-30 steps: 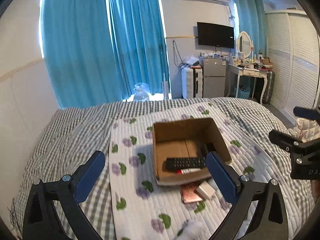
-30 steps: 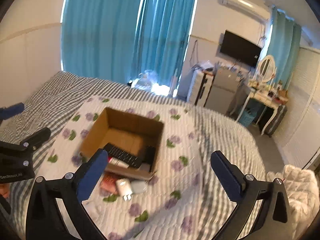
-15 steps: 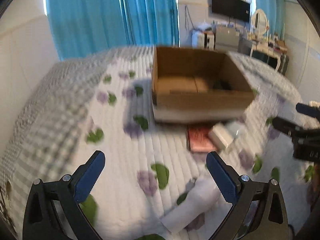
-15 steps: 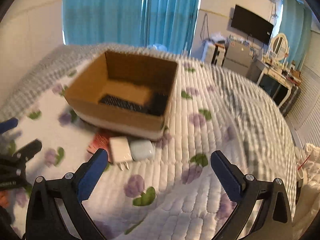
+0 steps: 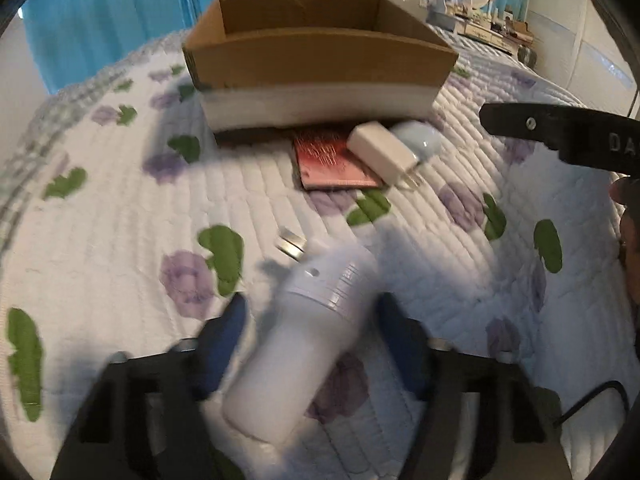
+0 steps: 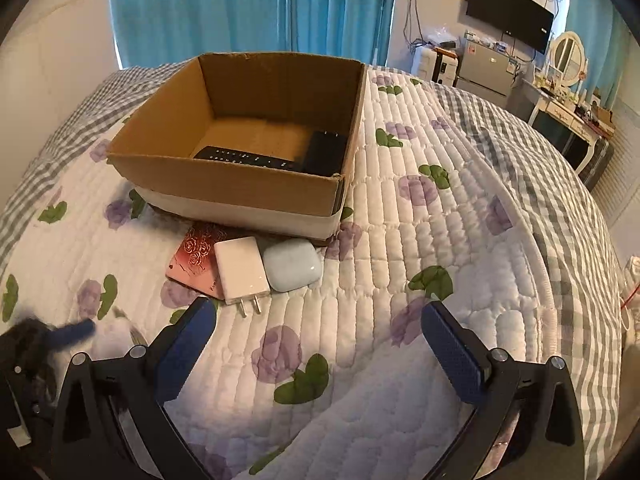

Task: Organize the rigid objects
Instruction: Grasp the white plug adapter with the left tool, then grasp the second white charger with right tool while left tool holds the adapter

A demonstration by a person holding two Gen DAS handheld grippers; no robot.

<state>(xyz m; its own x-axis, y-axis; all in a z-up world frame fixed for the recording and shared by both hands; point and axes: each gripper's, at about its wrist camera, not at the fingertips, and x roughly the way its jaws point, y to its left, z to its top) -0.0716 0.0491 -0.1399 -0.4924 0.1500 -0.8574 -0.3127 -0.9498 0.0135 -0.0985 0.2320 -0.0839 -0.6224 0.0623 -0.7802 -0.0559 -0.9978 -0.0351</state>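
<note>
Left gripper (image 5: 310, 322), left wrist view: blue pads flank a white cylindrical device (image 5: 304, 332) lying on the floral quilt (image 5: 100, 240); contact blurred, grip cannot be told. Device's long axis runs near-left to far-right, its small metal tip (image 5: 291, 243) pointing far towards the cardboard box (image 5: 320, 60).

Right gripper (image 6: 316, 344), right wrist view: jaws wide, nothing between. Just beyond, touching side by side: red card (image 6: 194, 258), white charger (image 6: 240, 270) with prongs pointing near, pale blue case (image 6: 292, 264). Box holds a black remote (image 6: 248, 158).
</note>
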